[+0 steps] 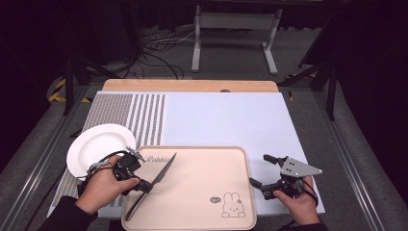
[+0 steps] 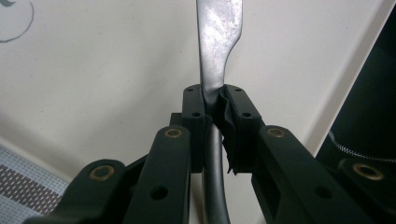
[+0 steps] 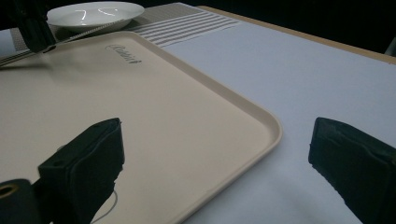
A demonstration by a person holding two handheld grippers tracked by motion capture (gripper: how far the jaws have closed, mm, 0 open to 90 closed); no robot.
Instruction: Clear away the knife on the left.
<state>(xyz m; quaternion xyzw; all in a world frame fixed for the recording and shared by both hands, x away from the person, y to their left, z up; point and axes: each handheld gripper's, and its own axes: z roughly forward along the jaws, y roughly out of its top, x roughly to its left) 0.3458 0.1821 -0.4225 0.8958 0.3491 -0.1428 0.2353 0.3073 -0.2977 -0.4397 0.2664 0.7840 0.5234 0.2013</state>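
A metal knife [image 1: 165,169] slants over the left part of a beige tray [image 1: 202,192] with a rabbit drawing; its blade points to the far right and its dark handle toward the tray's near-left corner. My left gripper [image 1: 146,185] is shut on the knife where blade meets handle. In the left gripper view the jaws [image 2: 215,100] pinch the knife [image 2: 219,28] above the tray [image 2: 93,70]. My right gripper [image 1: 260,170] hovers just right of the tray, open and with nothing in it; in its own view the wide jaws [image 3: 215,158] straddle the tray's corner [image 3: 271,126].
A white plate [image 1: 98,144] sits left of the tray on a striped placemat [image 1: 144,115]. A pale blue mat [image 1: 226,115] covers the table behind and right of the tray. Beyond the table stand a white frame [image 1: 235,29] and floor cables.
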